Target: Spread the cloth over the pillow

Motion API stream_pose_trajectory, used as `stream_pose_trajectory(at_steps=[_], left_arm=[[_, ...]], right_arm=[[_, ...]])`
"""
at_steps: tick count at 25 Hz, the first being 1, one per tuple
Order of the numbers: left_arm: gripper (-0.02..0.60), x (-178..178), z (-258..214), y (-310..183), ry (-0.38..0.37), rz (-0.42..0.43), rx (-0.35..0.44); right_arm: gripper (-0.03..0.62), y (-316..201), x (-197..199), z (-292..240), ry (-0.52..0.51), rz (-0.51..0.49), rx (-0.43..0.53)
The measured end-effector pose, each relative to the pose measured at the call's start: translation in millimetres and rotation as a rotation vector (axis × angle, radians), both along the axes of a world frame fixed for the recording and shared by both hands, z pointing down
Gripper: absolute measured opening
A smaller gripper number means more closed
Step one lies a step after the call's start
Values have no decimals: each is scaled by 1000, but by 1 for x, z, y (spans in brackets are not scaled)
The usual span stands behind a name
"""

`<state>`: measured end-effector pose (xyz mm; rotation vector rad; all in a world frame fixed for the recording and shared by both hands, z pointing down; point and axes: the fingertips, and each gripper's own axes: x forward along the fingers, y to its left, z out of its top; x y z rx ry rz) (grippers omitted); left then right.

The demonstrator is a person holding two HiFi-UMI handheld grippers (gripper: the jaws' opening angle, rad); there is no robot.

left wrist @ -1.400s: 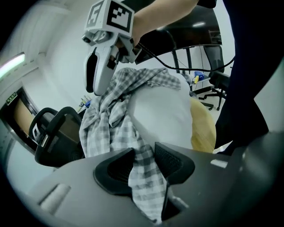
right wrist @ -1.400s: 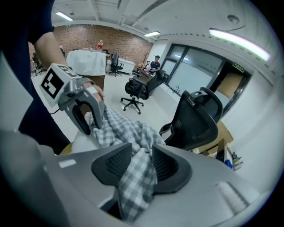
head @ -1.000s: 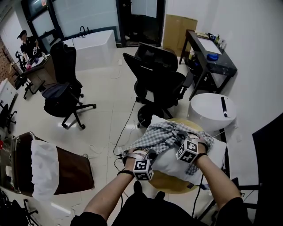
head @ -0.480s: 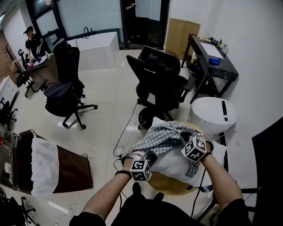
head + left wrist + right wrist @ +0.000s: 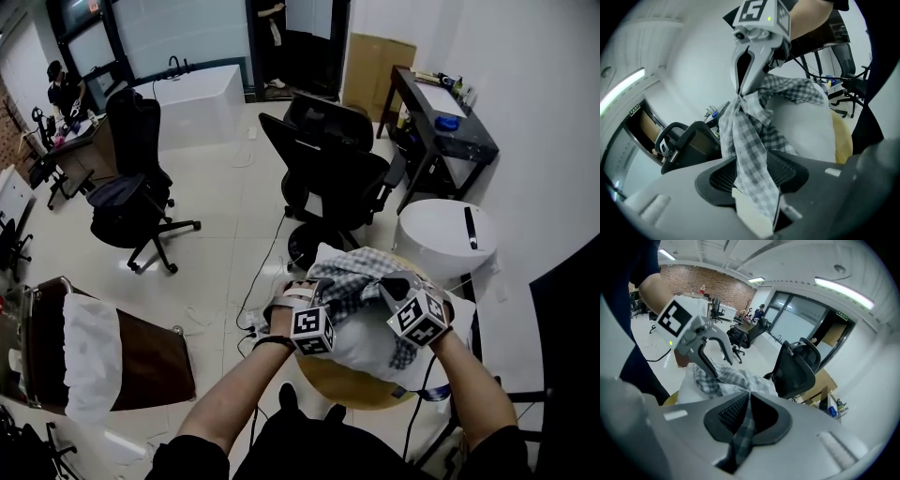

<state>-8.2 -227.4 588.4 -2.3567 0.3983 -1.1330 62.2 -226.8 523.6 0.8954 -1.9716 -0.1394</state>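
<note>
Head view: the white rectangular pillow [image 5: 361,342] lies mostly bare, with the grey-and-white checked cloth [image 5: 349,274] bunched on its far half. My right gripper [image 5: 746,414] has just pinched a fold; my left gripper [image 5: 757,185] has just opened, cloth slack between its jaws. Spreading is not yet done.

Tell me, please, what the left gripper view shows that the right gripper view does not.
Left only: the right tool from outside, jaws just closed on the checked cloth. Right only: the left tool from outside, jaws just opened, cloth loose between them, and a brick wall. Both: cloth, white pillow, yellow table, black chair.
</note>
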Motion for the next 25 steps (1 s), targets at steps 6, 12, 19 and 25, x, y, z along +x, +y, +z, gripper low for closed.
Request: stream_pose_trajectory(at_steps=[6, 12, 19, 25], left_arm=[[115, 12, 10, -8, -28, -4, 0], [4, 4, -36, 13, 29, 77, 24], [3, -2, -70, 77, 42, 252, -51], [2, -2, -52, 138, 10, 351, -165]], right_arm=[[20, 14, 2, -20, -34, 6, 28], [20, 31, 12, -44, -62, 8, 78], [20, 72, 12, -64, -113, -41, 67], [20, 124, 11, -43, -89, -85, -11]])
